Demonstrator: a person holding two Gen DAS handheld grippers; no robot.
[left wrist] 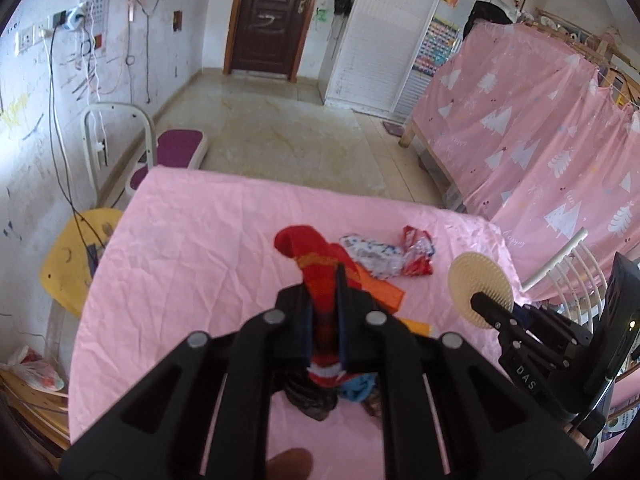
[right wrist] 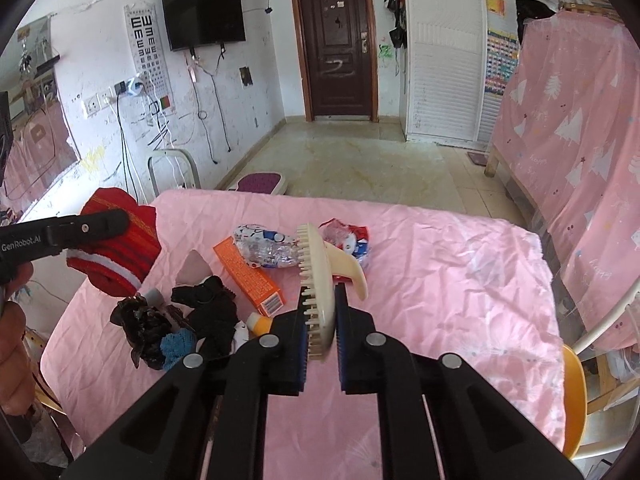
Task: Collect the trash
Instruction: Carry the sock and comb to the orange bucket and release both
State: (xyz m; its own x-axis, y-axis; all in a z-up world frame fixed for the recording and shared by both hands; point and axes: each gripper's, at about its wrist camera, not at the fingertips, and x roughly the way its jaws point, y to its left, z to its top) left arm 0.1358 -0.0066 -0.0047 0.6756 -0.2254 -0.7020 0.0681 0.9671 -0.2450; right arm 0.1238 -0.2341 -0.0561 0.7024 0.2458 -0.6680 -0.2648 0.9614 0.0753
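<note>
My left gripper [left wrist: 325, 320] is shut on a red striped sock [left wrist: 320, 272], which hangs above the pink table [left wrist: 180, 248]; the same sock [right wrist: 120, 248] shows at the left of the right wrist view. My right gripper [right wrist: 322, 320] is shut on a cream round bristle brush [right wrist: 318, 280], held off the table; that brush [left wrist: 480, 288] appears at the right of the left wrist view. On the cloth lie a crumpled blue-and-white wrapper [right wrist: 268, 248], a red-and-white wrapper [right wrist: 352, 240] and an orange box [right wrist: 248, 276].
Near the front left of the table sit a black crumpled bag [right wrist: 142, 324], black cloth [right wrist: 212, 308], a blue scrunchie [right wrist: 178, 342] and a small white-and-orange tube [right wrist: 258, 322]. A yellow chair [left wrist: 76, 256] stands left, a white chair [left wrist: 576, 276] right, a pink curtain [right wrist: 572, 140] beyond.
</note>
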